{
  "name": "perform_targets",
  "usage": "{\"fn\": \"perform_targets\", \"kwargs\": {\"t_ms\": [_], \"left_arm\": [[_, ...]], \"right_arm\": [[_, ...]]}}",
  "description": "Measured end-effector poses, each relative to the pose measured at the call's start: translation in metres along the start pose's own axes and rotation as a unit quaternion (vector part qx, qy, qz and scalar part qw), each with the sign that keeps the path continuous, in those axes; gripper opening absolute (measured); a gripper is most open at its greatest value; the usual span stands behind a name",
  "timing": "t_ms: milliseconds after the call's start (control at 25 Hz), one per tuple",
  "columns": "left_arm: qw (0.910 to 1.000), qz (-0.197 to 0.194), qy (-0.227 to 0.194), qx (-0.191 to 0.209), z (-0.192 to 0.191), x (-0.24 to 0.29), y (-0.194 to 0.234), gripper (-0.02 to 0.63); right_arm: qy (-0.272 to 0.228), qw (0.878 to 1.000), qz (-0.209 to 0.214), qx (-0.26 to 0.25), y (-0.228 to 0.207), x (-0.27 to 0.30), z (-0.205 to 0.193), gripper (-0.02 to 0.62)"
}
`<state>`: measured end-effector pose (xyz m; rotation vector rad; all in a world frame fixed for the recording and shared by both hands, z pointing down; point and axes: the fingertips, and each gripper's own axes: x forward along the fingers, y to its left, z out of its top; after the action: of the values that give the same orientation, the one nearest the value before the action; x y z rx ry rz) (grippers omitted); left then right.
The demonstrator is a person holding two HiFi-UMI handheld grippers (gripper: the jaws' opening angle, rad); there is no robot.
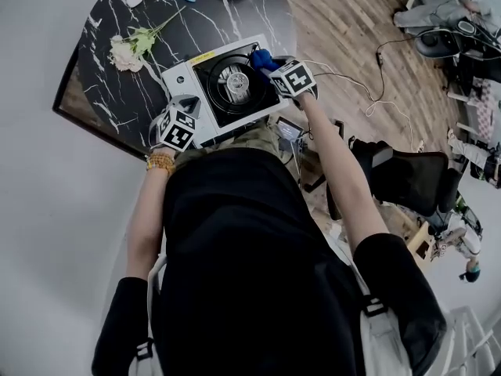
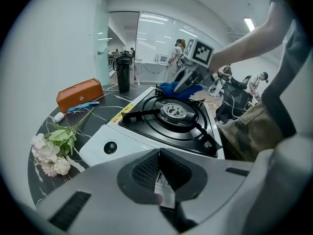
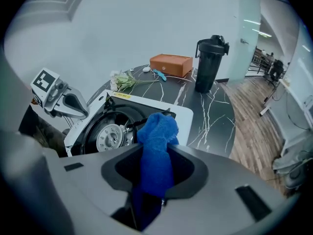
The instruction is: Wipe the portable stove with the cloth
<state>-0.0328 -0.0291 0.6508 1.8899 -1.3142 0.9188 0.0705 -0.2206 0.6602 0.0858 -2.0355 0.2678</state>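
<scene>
**Person [image 1: 258,272] in black bends over a portable stove [image 1: 182,77], blue cloth [image 3: 157,136] in the right gripper [image 3: 155,176]**

Seen from above, the person holds a gripper in each hand. The right gripper's fingers are clamped on the bunched cloth, which is at the stove's far right corner, just beside the round burner [image 1: 234,81]. The left gripper [image 2: 159,179] hovers by the stove's near left corner, its fingers closed together. The stove sits on a dark marbled surface [image 1: 117,92]. Pale flowers [image 1: 129,49] lie to its left, and an orange box [image 3: 171,64] and a black bottle [image 3: 209,62] stand farther back.
</scene>
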Motion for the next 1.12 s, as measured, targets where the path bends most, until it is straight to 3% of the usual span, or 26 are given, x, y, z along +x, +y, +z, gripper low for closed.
{"fn": "perform_targets", "kwargs": {"t_ms": [240,360,480,600,720,880,1120], "left_arm": [[0.9997,0.0,-0.024,0.002,0.004,0.0,0.001,0.006],[0.9993,-0.012,-0.025,-0.025,-0.001,-0.003,0.002,0.006],[0.9975,-0.003,-0.025,-0.065,-0.003,-0.01,0.01,0.006],[0.9956,0.03,-0.036,-0.081,-0.01,-0.017,0.03,0.008],[0.9935,0.022,-0.048,-0.101,-0.018,-0.019,0.036,0.008],[0.9926,0.027,-0.056,-0.104,-0.016,-0.02,0.035,0.008],[0.9931,0.029,-0.069,-0.091,-0.015,-0.02,0.035,0.008]], "right_arm": [[0.013,1.0,0.01,0.023,-0.013,0.006,0.018,0.115],[0.02,1.0,0.001,-0.004,-0.014,0.0,0.022,0.115],[-0.025,0.999,-0.036,-0.001,-0.033,-0.022,0.053,0.115],[-0.07,0.997,-0.025,0.034,-0.035,-0.029,0.108,0.115],[-0.022,0.999,-0.033,0.033,-0.025,0.001,0.125,0.115],[0.083,0.996,-0.042,0.013,-0.011,0.043,0.105,0.115],[0.115,0.992,-0.043,0.016,0.007,0.056,0.105,0.106]]}}
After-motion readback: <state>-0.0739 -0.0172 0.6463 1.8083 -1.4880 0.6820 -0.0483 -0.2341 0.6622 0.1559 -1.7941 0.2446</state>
